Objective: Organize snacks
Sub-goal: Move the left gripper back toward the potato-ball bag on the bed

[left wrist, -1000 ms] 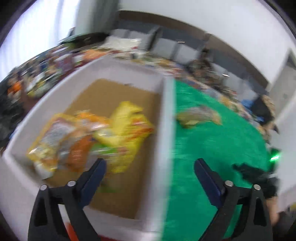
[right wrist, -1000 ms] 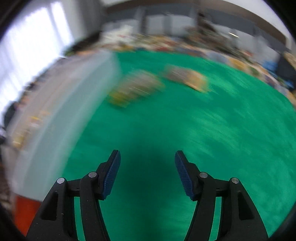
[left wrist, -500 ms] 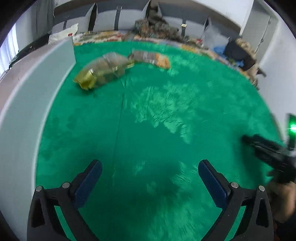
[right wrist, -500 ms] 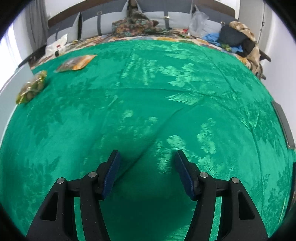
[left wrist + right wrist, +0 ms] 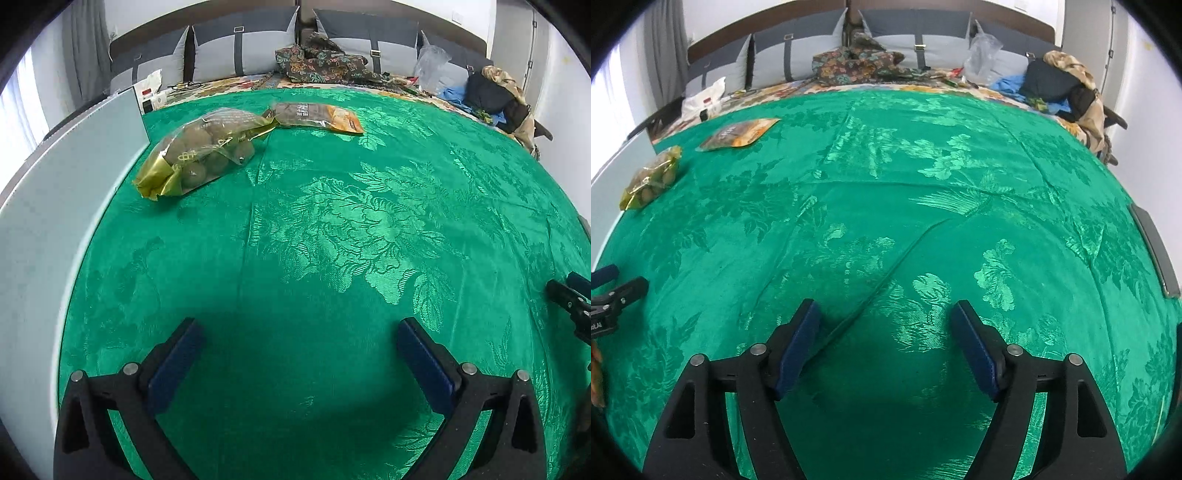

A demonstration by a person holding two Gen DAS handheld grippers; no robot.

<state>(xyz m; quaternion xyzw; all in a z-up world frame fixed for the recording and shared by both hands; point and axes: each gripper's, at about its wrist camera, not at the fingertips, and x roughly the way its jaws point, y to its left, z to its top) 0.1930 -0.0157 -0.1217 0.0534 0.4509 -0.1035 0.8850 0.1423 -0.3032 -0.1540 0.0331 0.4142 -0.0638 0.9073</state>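
A clear bag of round brown snacks with gold trim (image 5: 203, 155) lies on the green patterned cloth (image 5: 332, 240) at the far left, close to the white box wall (image 5: 55, 221). Just behind it lies a flat orange and brown snack pouch (image 5: 317, 116). Both packets show small at the far left in the right wrist view, the bag (image 5: 652, 177) and the pouch (image 5: 740, 134). My left gripper (image 5: 299, 332) is open wide over bare cloth, well short of the bag. My right gripper (image 5: 886, 317) is opening, with nothing between its jaws, over a fold in the cloth.
The white box wall runs along the left edge. Beyond the cloth are grey cushions (image 5: 240, 48), a heap of patterned fabric (image 5: 325, 62), plastic bags and dark clothes (image 5: 491, 96). A dark strip (image 5: 1152, 247) lies at the cloth's right edge.
The left gripper swung from over the box of snacks to the right and down over the cloth, then settled closer to the bag. The right gripper swung right, steadied, and its jaws spread wider.
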